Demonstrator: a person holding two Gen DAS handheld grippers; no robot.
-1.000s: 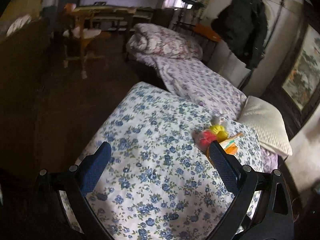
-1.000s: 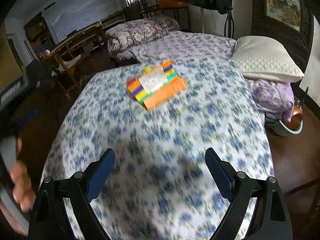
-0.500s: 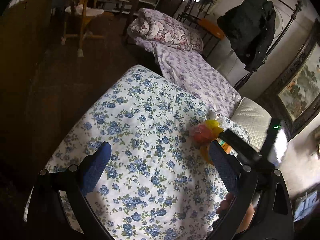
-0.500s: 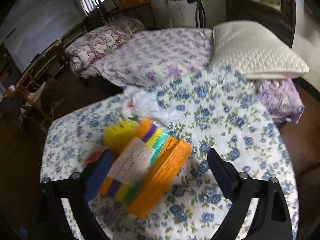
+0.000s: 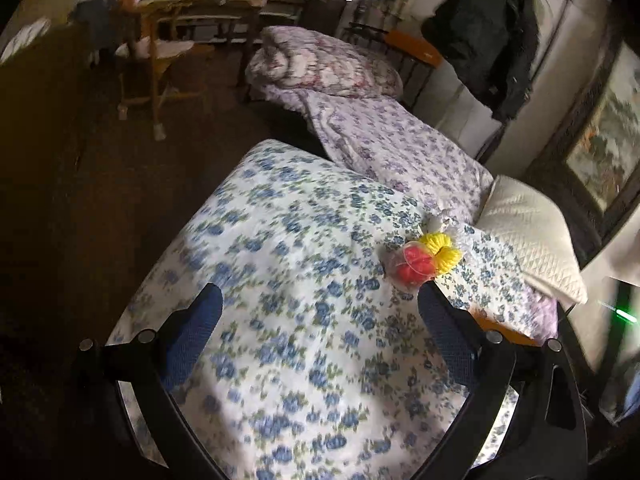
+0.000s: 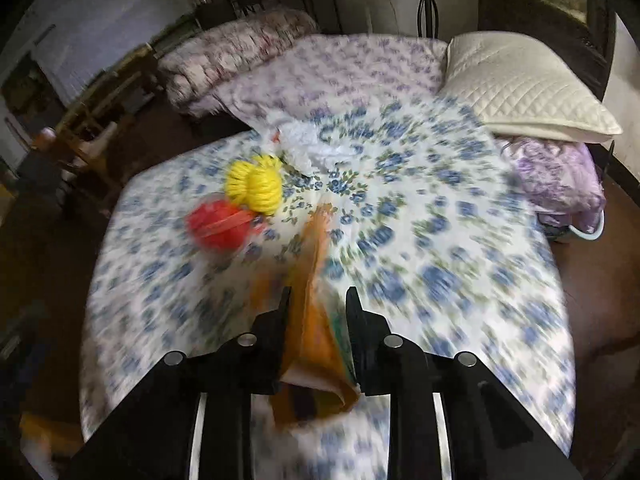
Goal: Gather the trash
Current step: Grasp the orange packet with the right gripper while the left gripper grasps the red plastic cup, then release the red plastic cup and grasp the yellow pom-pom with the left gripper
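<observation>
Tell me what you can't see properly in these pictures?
- Orange packet: right wrist view, motion blur smears its label; the right gripper, closing on it, covers its sides.
- Same packet, left wrist view: only an orange sliver, hidden behind a finger of the open left gripper.
- White crumpled thing: too blurred to name.
- Painting: cut off by the picture's edge.

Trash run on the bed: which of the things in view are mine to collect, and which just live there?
Job items:
orange packet, closing in the right gripper
red and yellow bundle in clear wrap
crumpled white plastic

Just lying about:
cream pillow
floral bedspread
rolled quilt
</observation>
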